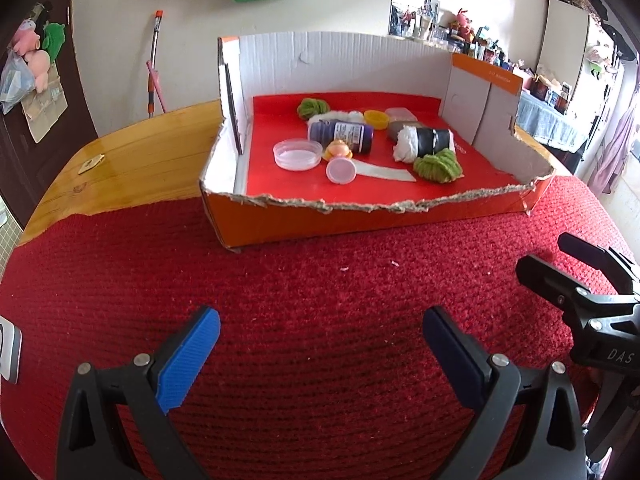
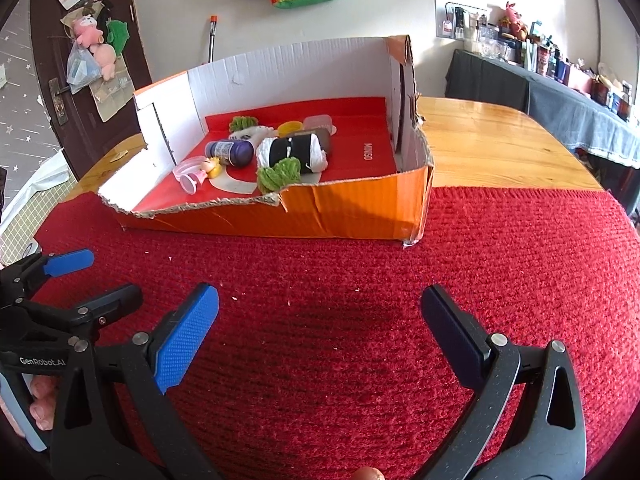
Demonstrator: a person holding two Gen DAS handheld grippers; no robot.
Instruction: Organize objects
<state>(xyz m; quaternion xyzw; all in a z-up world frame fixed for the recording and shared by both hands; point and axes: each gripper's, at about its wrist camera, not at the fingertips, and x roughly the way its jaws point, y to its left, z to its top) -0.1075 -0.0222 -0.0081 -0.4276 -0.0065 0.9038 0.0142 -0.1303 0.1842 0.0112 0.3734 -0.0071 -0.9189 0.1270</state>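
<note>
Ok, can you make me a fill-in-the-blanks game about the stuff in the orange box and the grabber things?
1. The purple bottle is lying on its ____.
2. The orange cardboard box sits on a ____ coloured mat.
3. Both the left hand-held gripper and the right hand-held gripper have jaws that are ____.
4. The fluffy bundle nearest the box's torn front edge is ____ in colour.

Missing words: side; red; open; green

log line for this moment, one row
left gripper open, empty | right gripper open, empty | both over red mat | objects in cardboard box
</note>
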